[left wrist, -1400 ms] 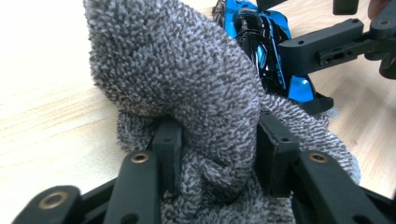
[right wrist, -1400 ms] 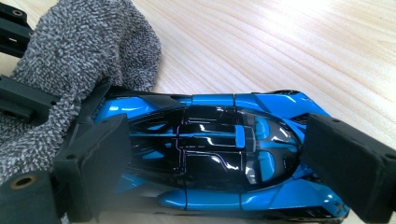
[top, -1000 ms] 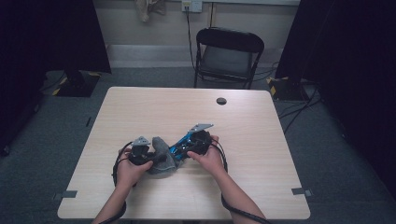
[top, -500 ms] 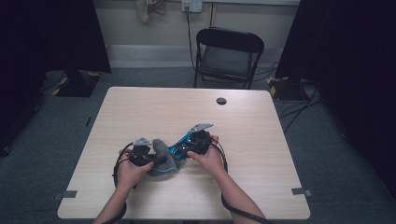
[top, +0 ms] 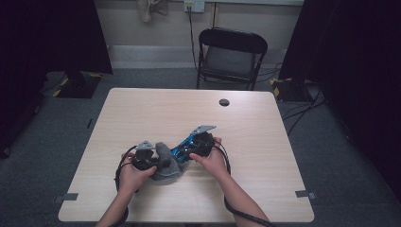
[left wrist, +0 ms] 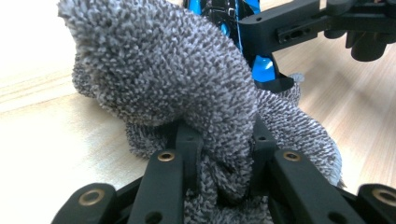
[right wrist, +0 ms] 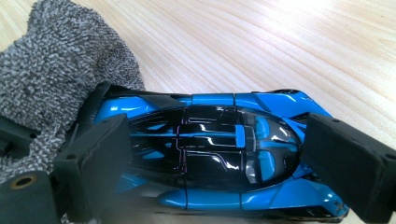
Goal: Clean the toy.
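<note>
Nothing has visibly moved since the earlier frames: both hands stay together at the near middle of the pale wooden table (top: 265, 142). The left gripper (left wrist: 219, 161) pinches a fold of the nubbly grey terry cloth (left wrist: 173, 79), bunched in a soft mound. The right gripper (right wrist: 215, 154) clamps the glossy blue-and-black toy car (right wrist: 210, 144) end to end, just beside the cloth. A small black disc (top: 224, 102) lies far off; a black folding chair (top: 231, 52) stands beyond.

My high view is dim, dark at the edges — close-ups bright, table (right wrist: 280, 51) glaring, nearest jaws soft.
</note>
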{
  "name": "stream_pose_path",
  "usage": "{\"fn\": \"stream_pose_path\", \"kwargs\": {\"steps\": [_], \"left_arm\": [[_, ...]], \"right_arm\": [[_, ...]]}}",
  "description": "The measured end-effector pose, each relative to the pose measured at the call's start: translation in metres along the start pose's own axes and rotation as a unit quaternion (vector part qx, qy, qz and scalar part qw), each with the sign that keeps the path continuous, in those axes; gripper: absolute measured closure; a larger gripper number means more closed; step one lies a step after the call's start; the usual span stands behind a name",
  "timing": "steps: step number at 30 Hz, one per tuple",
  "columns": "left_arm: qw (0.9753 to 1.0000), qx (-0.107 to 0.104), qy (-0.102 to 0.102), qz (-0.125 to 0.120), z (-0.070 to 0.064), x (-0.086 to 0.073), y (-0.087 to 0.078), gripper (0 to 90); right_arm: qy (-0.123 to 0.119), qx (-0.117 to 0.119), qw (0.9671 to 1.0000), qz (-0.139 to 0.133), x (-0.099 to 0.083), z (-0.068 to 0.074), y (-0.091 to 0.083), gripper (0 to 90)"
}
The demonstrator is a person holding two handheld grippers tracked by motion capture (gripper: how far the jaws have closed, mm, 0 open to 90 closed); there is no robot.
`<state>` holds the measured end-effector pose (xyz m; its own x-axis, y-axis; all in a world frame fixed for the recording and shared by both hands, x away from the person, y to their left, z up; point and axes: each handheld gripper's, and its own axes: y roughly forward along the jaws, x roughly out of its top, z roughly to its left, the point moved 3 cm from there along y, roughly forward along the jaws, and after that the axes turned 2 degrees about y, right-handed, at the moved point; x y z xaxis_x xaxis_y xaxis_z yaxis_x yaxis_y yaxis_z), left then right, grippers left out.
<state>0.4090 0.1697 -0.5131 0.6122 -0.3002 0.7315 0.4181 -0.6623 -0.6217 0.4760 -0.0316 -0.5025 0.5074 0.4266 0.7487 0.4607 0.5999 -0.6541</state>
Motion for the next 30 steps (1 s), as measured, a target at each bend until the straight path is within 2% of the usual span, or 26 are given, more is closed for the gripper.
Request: {"fn": "stream_pose_path", "kwargs": {"steps": [13, 20, 23, 30], "left_arm": [[0.9998, -0.012, 0.008, 0.013, -0.011, -0.001, 0.002, 72.8], [0.9997, -0.019, 0.007, 0.012, -0.015, -0.002, 0.003, 72.8], [0.9996, -0.021, 0.014, 0.017, -0.019, -0.002, 0.004, 72.7], [0.9991, -0.035, 0.016, 0.020, -0.026, -0.003, 0.007, 72.7]], "right_arm": [[0.000, 0.000, 1.0000, -0.001, 0.000, 0.000, 0.000, 7.6], [0.000, 0.000, 1.0000, 0.000, 0.000, 0.000, 0.000, 7.6], [0.000, 0.000, 1.0000, 0.000, 0.000, 0.000, 0.000, 7.6], [-0.001, 0.000, 1.0000, -0.001, 0.000, 0.000, 0.000, 7.6]]}}
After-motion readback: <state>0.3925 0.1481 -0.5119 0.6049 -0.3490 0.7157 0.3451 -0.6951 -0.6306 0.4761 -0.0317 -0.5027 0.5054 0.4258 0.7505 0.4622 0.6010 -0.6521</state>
